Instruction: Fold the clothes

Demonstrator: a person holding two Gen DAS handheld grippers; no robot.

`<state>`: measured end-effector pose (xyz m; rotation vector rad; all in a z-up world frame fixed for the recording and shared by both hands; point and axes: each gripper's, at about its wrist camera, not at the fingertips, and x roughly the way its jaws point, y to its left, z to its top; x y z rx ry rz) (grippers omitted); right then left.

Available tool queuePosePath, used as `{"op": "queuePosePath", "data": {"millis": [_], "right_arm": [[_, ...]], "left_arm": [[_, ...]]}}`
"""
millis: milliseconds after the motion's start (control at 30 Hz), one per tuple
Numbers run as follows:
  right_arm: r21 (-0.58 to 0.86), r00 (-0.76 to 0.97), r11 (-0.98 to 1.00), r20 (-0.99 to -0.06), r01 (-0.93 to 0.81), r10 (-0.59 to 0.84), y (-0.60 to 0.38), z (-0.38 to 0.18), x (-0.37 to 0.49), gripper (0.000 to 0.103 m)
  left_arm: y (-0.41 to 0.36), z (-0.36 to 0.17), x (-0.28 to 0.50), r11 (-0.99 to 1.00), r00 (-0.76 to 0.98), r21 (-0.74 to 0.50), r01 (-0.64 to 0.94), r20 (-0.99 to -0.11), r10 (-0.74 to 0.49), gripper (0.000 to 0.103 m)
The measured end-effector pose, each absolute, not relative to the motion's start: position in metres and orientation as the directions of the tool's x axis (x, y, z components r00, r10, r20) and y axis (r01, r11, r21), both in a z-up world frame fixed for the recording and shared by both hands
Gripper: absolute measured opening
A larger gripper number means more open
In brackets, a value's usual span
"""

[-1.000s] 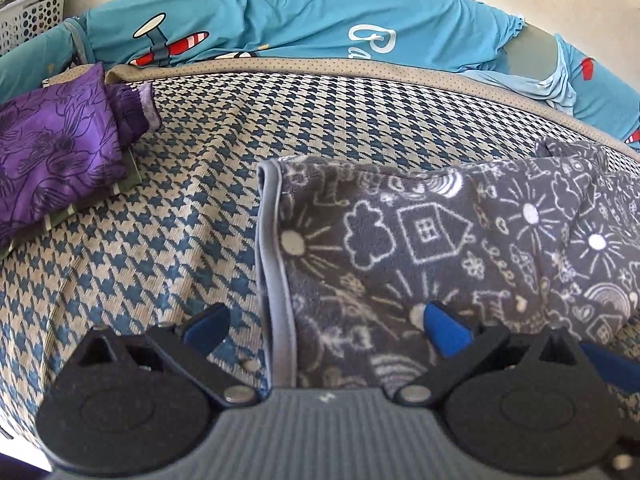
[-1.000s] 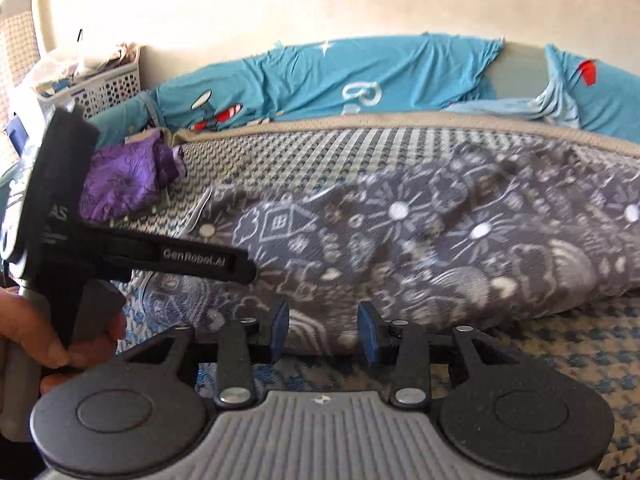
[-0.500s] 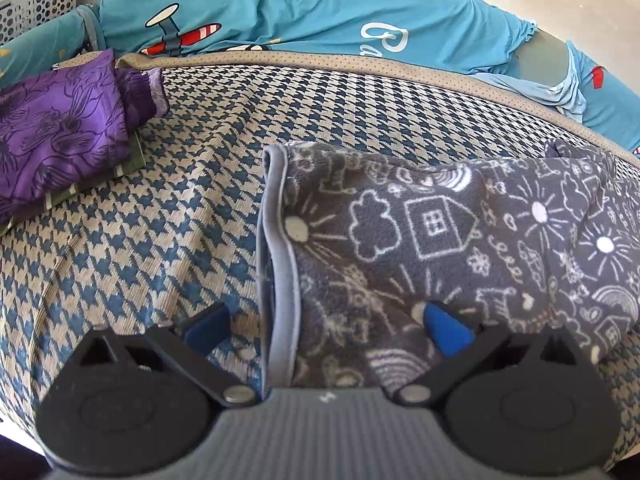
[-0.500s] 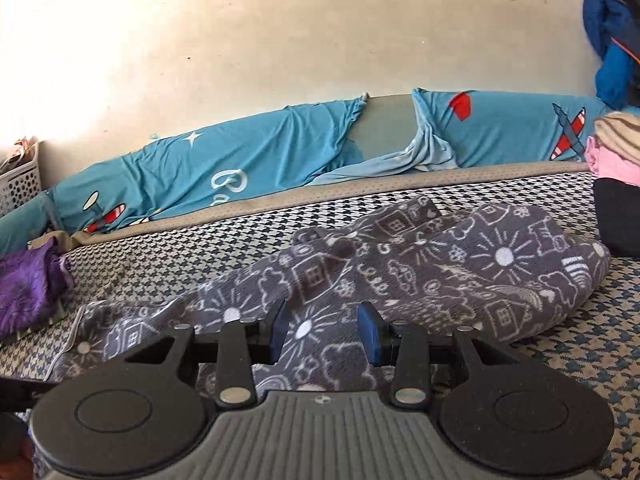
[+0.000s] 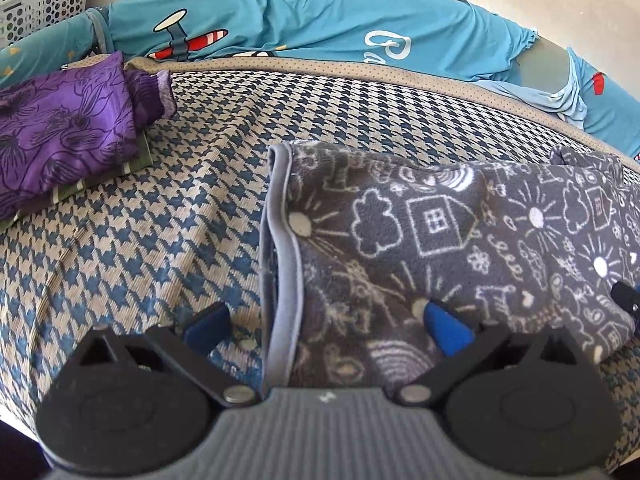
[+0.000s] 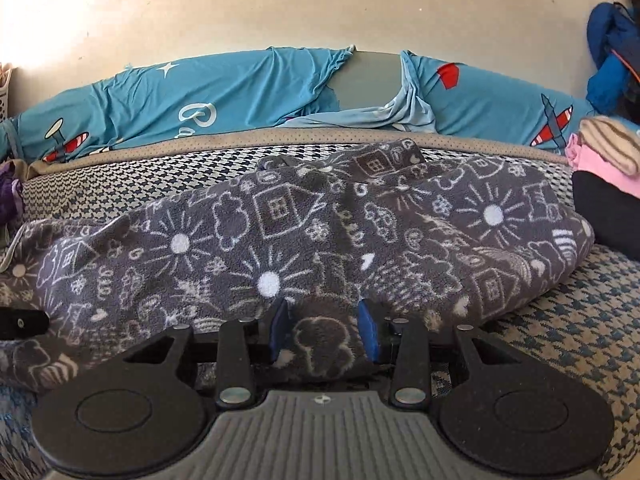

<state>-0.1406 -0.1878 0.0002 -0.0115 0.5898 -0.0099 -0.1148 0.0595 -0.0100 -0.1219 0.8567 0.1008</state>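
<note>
A grey fleece garment (image 5: 440, 232) printed with white houses, suns and clouds lies rumpled across the houndstooth bed cover (image 5: 160, 240). Its pale grey hem (image 5: 280, 240) runs straight toward my left gripper (image 5: 328, 326), which is open wide and straddles that hem low over the bed. In the right wrist view the same garment (image 6: 320, 232) stretches from left to right. My right gripper (image 6: 323, 330) sits at its near edge, blue pads narrowed on a raised fold of the fleece. A black part of the left gripper (image 6: 20, 322) shows at the left edge.
A folded purple garment (image 5: 60, 140) tops a small pile at the left, with a white basket (image 5: 44, 4) behind it. Teal airplane-print pillows (image 6: 200, 96) line the wall. At the right are folded pink and striped clothes (image 6: 604, 152), a black item (image 6: 608, 216) and a blue jacket (image 6: 612, 60).
The right gripper has swung rightward along the garment, so the left gripper and hand have left most of its view. The left gripper stayed over the hem, shifting only slightly.
</note>
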Motion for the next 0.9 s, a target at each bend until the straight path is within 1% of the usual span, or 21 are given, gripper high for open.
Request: {"op": "queuePosePath", "data": {"millis": [233,300,433,567,667,767,900], "right_arm": [[0.019,0.821,1.0,-0.572,0.008,0.004,-0.188,0.002,-0.146,0.037],[0.053,0.824,0.999,-0.566,0.01,0.022,-0.191,0.006,-0.148,0.037],[0.066,0.843,0.998,-0.537,0.005,0.031,-0.195,0.02,-0.152,0.037],[0.052,0.871,0.998,-0.49,0.023,0.005,-0.203,0.035,-0.151,0.037],[0.059,0.878,0.997,-0.478,0.041,-0.008,-0.214,0.041,-0.144,0.037],[0.058,0.871,0.996,-0.489,0.072,-0.034,-0.229,0.044,-0.131,0.037],[0.103,0.865,0.988,-0.499,0.117,-0.05,-0.259,0.052,-0.111,0.037]], "left_arm": [[0.057,-0.009,-0.118,0.988,0.655,-0.063,-0.138,-0.754,0.043,0.103],[0.057,-0.008,-0.119,0.988,0.656,-0.064,-0.139,-0.754,0.043,0.103],[0.057,-0.009,-0.119,0.988,0.656,-0.067,-0.139,-0.753,0.041,0.103],[0.057,-0.009,-0.119,0.988,0.657,-0.066,-0.141,-0.752,0.043,0.103],[0.057,-0.01,-0.119,0.987,0.658,-0.067,-0.144,-0.752,0.045,0.103],[0.056,-0.01,-0.119,0.987,0.657,-0.067,-0.144,-0.752,0.045,0.103],[0.057,-0.011,-0.119,0.987,0.659,-0.07,-0.143,-0.751,0.042,0.103]]}}
